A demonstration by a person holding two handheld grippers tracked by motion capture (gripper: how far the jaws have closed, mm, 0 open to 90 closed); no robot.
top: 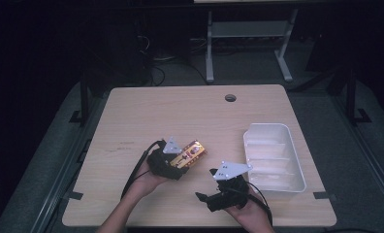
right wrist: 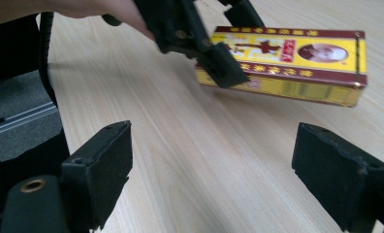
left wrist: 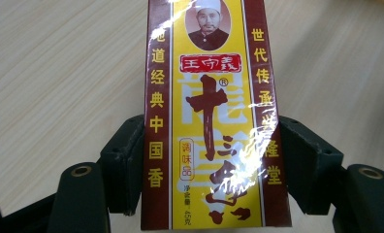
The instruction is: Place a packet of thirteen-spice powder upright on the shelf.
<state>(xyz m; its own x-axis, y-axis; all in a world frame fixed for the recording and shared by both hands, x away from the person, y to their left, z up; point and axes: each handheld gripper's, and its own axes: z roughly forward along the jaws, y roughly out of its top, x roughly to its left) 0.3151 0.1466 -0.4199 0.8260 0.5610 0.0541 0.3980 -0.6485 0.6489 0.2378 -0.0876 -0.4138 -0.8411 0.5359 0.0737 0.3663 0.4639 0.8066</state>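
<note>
between the left gripper's (left wrist: 207, 165) closed jaws, the yellow box (left wrist: 212, 121) points lengthwise away; right gripper (right wrist: 243, 160) open, empty.

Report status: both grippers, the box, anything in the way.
Left gripper shut on the yellow-and-red box, box lifted off the table. Right gripper open, holding nothing. White tray off to the right, apart; nothing blocking.

Dark room; grey carpeted floor (top: 258, 73); white desk legs (top: 210, 46) beyond the lit wooden tabletop's (top: 180, 111) far edge.

White tray (top: 273, 154) on wooden table (top: 180, 111), right side.
</note>
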